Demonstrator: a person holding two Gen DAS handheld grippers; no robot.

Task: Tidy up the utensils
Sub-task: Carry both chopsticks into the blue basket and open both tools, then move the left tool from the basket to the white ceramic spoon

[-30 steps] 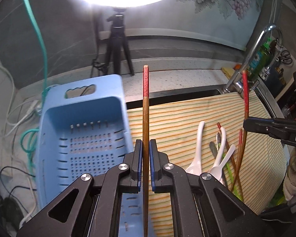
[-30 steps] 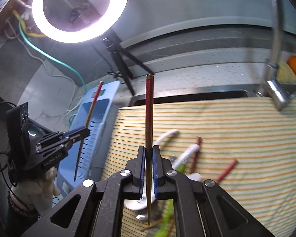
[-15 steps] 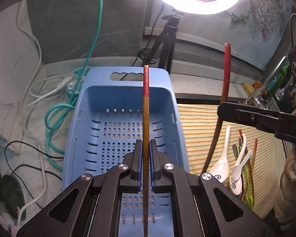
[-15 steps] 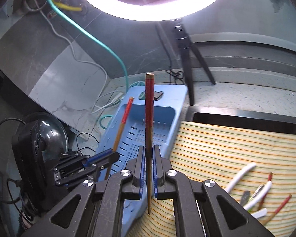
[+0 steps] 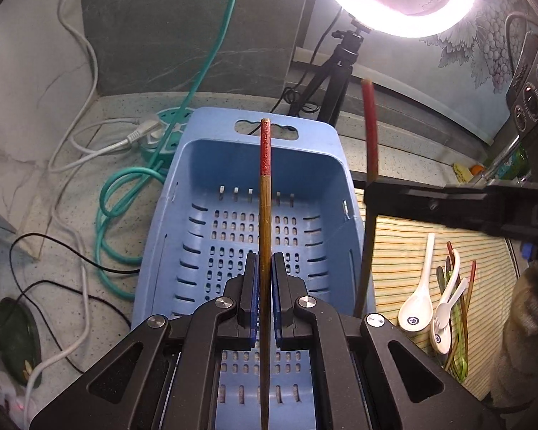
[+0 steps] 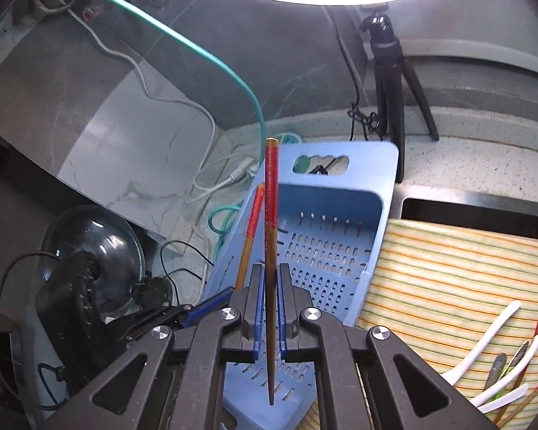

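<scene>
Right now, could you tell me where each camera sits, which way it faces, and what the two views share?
Left wrist: rides the left gripper, facing down over the blue basket; its jaws pinch a chopstick, and the right gripper enters from the right.
Right wrist: rides the right gripper, facing the basket from the striped mat side; its jaws pinch a second chopstick.
Shared: basket, mat, both chopsticks, white spoons.
</scene>
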